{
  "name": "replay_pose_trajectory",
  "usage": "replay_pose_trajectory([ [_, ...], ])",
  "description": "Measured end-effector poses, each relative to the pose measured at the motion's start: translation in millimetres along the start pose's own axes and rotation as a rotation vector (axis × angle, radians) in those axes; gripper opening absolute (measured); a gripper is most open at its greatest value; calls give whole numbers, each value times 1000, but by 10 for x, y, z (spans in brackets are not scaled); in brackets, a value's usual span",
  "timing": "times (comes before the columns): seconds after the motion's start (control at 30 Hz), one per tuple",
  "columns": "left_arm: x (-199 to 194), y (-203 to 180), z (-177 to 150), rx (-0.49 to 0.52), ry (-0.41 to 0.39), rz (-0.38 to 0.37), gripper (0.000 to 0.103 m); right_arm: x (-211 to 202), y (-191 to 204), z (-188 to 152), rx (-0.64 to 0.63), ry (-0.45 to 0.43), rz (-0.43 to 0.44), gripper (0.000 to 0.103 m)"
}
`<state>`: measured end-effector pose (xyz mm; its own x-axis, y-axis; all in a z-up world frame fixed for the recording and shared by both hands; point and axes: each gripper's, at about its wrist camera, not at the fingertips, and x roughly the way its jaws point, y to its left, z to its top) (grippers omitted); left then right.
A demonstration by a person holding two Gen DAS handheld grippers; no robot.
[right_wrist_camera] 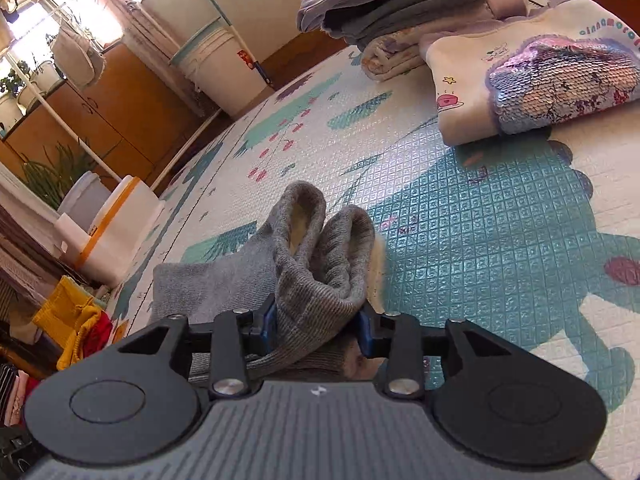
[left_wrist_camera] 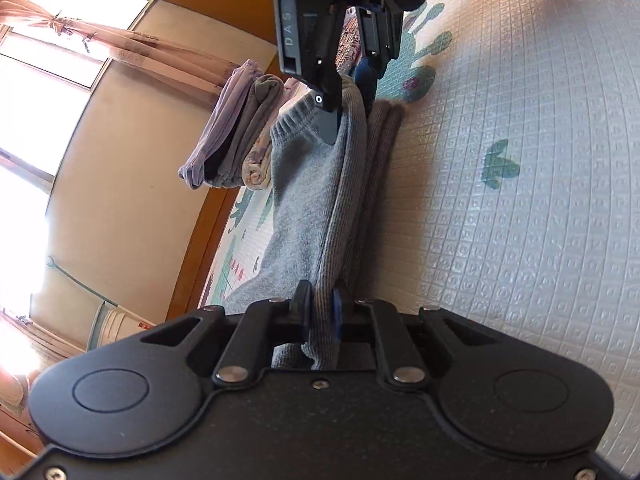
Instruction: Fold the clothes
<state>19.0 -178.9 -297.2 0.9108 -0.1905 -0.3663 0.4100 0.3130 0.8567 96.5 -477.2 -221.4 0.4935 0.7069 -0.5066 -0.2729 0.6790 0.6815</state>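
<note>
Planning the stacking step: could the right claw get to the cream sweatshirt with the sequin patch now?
Probably not yet: the right claw is shut on the grey knit sweater. The play mat up to the cream sweatshirt with the sequin patch looks bare.

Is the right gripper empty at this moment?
No, the right gripper is shut on a bunched fold of the grey sweater between its blue pads.

grey knit sweater (left_wrist_camera: 308, 200), bunched, lifted
</note>
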Motion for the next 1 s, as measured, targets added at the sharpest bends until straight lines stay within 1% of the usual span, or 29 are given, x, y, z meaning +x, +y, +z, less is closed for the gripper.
replay_pose_trajectory([
  [0.03,-6,-2,2,2,1,-1,8,-34,-6,29,45,2,16,64],
  [0.07,-12,5,-3,4,0,-1,8,-61,-12,62,86,3,27,74],
  [0.1,-11,5,-12,8,-2,-1,8,-67,-9,108,106,4,23,74],
  [0.2,13,19,-10,13,0,-1,8,-7,56,256,108,17,-2,74],
  [0.23,29,26,-3,13,2,-1,8,41,87,301,101,27,-18,71],
  [0.27,45,34,3,12,4,-1,8,108,109,333,97,39,-47,61],
  [0.3,60,39,7,10,7,-1,8,179,123,353,94,49,-87,54],
  [0.33,69,42,7,6,9,-2,8,231,140,360,79,59,-124,36],
  [0.37,74,48,7,3,12,-3,8,256,161,357,54,62,-139,25],
  [0.43,83,64,12,-6,17,-6,8,228,220,335,-12,33,-123,21],
  [0.5,101,108,34,-22,25,-8,8,148,327,303,-105,-14,-110,21],
  [0.57,91,84,28,-29,34,-6,9,88,408,217,-250,-68,-95,20],
  [0.6,88,64,27,-29,41,-11,9,145,349,164,-274,-44,-134,21],
  [0.63,91,46,31,-26,49,-23,16,203,290,111,-297,-20,-172,23],
  [0.67,89,38,37,-25,52,-32,22,229,238,74,-302,-8,-203,29],
  [0.7,79,41,44,-26,50,-35,24,177,220,80,-273,-27,-215,39],
  [0.73,68,74,50,-40,49,-48,31,129,247,86,-280,-49,-229,50],
  [0.77,56,143,55,-69,49,-71,44,73,281,90,-289,-73,-239,50],
  [0.83,-8,281,59,-118,28,-101,55,-46,371,87,-318,-120,-232,50],
  [0.9,-122,445,64,-161,-8,-128,55,-2,396,67,-347,-114,-228,49],
  [0.93,-189,541,61,-198,-31,-144,55,20,409,56,-362,-111,-226,45],
  [1.0,-303,767,47,-299,-68,-155,55,64,435,35,-390,-106,-223,42],
])
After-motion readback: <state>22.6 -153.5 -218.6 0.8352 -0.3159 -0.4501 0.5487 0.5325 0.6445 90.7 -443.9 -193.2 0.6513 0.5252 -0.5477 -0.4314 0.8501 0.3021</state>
